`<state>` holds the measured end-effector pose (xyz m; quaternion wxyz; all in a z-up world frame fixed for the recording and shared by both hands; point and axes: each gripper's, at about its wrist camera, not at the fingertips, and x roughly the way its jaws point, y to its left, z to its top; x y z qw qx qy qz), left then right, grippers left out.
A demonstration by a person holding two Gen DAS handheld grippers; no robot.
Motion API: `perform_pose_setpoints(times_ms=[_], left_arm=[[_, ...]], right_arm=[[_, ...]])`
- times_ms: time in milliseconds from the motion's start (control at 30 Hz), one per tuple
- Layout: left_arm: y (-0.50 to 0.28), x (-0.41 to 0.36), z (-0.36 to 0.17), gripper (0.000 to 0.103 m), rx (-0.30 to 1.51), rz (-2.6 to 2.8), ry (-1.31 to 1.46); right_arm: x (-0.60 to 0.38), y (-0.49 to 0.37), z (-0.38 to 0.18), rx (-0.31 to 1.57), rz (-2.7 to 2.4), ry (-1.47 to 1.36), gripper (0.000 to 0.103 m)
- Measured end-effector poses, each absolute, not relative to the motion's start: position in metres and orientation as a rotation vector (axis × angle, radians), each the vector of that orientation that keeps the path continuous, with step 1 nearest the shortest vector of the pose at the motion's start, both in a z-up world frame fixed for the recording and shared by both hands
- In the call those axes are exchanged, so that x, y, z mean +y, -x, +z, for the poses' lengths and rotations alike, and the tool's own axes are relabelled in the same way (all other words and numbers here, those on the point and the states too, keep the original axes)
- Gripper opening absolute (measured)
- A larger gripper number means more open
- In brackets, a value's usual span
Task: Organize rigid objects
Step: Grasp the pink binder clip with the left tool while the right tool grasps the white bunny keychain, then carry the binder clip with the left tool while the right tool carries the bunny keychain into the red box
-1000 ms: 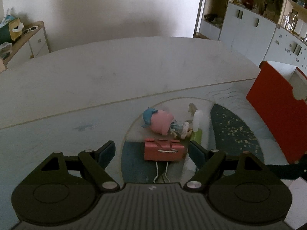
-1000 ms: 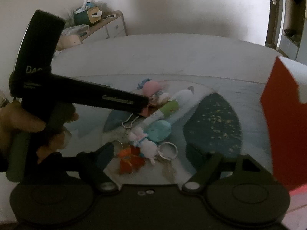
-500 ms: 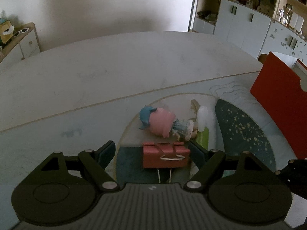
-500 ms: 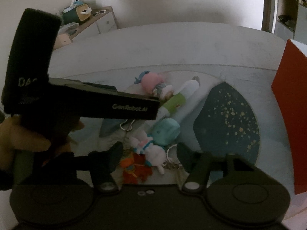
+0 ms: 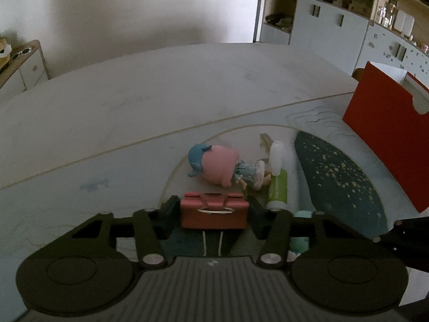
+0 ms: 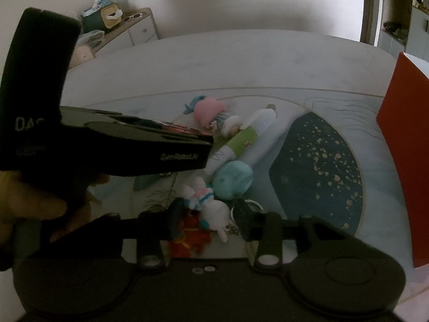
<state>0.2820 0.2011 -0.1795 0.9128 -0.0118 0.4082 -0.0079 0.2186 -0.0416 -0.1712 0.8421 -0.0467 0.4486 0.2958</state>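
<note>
Binder clip (image 5: 213, 213), red, lay between the closing fingers of the left tool (image 5: 213, 212), pads at its two ends, both tools pitched downward. Right tool (image 6: 207, 218) closed around a white rabbit charm (image 6: 214, 214); contact could not be confirmed. Open surface (image 5: 161, 94) stretched beyond. Pink doll (image 5: 217, 166), green-banded tube (image 6: 241, 139), teal plush (image 6: 233, 178) crowded close; red box (image 5: 386, 139) stood rightmost.

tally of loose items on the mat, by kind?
Figures/charms: 4: pink-haired doll, white bunny, teal plush, orange-red charm
Binder clips: 1: red binder clip
Tubes: 1: green-banded tube
Total: 6
</note>
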Motion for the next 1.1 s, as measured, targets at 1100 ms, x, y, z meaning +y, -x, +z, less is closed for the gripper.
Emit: perform_pose_setpoints(times_ms=[1100], left_arm=[[-0.231,0.194,-0.101,0.049,0.805,-0.048,0.113]], right_arm=[[-0.122,-0.191,-0.074,0.811,0.66,-0.046,0.033]])
